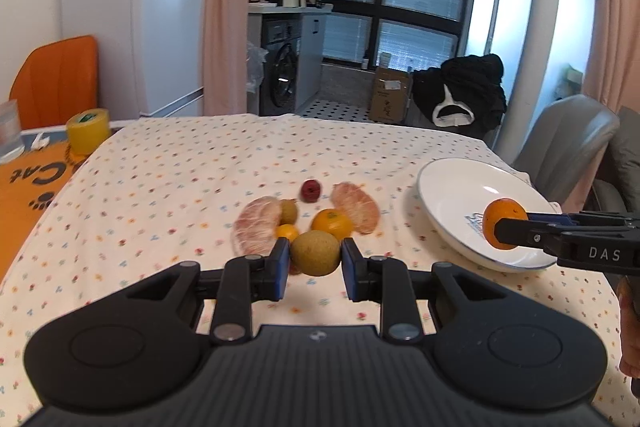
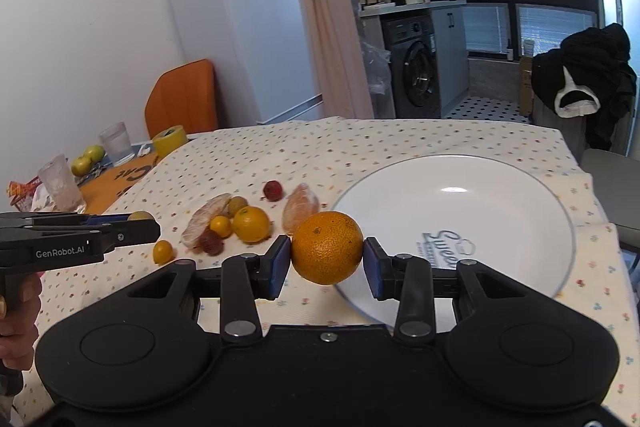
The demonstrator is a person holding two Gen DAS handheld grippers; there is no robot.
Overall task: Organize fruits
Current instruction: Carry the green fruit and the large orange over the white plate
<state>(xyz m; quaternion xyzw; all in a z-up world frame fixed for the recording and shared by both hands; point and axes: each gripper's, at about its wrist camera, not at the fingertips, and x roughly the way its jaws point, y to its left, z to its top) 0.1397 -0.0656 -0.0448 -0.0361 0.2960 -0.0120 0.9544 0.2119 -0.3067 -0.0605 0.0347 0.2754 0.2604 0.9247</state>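
On the flowered tablecloth (image 1: 160,163) the loose fruit lies in one cluster left of the white plate (image 2: 480,187), which is empty. The left gripper (image 1: 315,259) has its blue pads closed against a brown-green round fruit (image 1: 315,253), held clear of the cloth. The right gripper (image 2: 326,259) is clamped on an orange (image 2: 327,247), which hangs at the plate's near-left rim.

From the left wrist, the right gripper (image 1: 505,229) comes in from the right edge with its orange (image 1: 502,227) over the near part of the plate (image 1: 452,183). That view shows two peeled citrus segments (image 1: 256,227), a second orange (image 1: 332,223), a small dark red fruit (image 1: 310,190) and a small yellow fruit (image 1: 287,231).

The right wrist adds what the other hides (mostly behind the held fruit): another small yellow fruit (image 2: 163,251) and a red spiky fruit (image 2: 211,242) near the cluster's front, plus two glasses (image 2: 60,183) and green apples (image 2: 86,161) on the far-left orange mat. A roll of yellow tape (image 1: 88,131) stands at the cloth's left edge.

Bare cloth lies open behind the cluster to the far table edge and between the cluster and the plate. The plate sits close to the right edge.
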